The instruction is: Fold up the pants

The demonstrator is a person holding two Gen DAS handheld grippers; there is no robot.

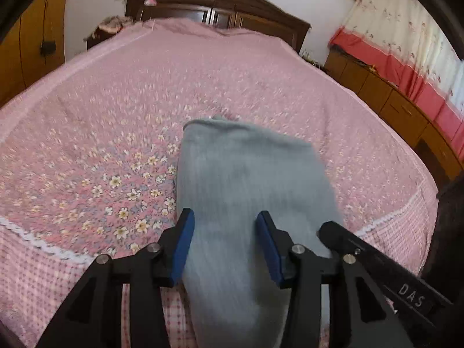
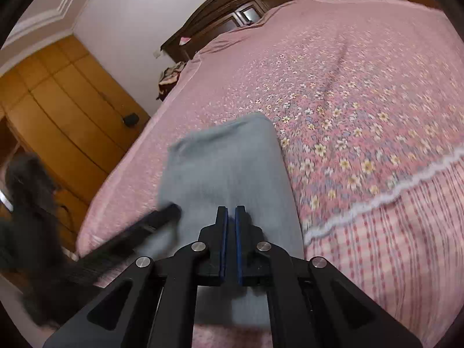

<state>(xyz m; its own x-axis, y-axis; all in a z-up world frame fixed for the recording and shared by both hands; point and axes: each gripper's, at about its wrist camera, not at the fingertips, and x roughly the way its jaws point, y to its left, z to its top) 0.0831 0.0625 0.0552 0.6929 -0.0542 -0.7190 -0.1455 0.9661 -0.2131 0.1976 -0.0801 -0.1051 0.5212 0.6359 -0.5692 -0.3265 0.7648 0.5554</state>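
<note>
Lying lengthwise on the pink flowered bedspread [image 1: 95, 150], near the foot of the bed, the grey pants [image 1: 246, 179] are already doubled into a narrow, thick strip that runs away from both cameras toward the dark wooden headboard [image 1: 220, 5]. The far end looks squared off and fairly tidy; the near end passes under both tools and out of sight.

The left gripper [image 1: 224, 229] has its blue pads spread apart over the cloth, with the fabric showing between them but neither pad pressing on it, so it holds nothing. The right gripper [image 2: 231, 217] has its jaws pressed almost together above the strip; no cloth shows between the pads, so it seems empty too. Each tool shows in the other's view, at the strip's edge.

By my reading, one fold has just been laid and let go, and the strip now needs either smoothing or one more fold end to end. To do that well, both tools should take the near end at its two corners, catching every layer, not just the top one. Lifting evenly and carrying the end straight along the strip keeps the edges lined up. Letting go only once the cloth rests flat avoids a slipped or skewed layer. Blur softens both views, so fine creases cannot be judged.
</note>
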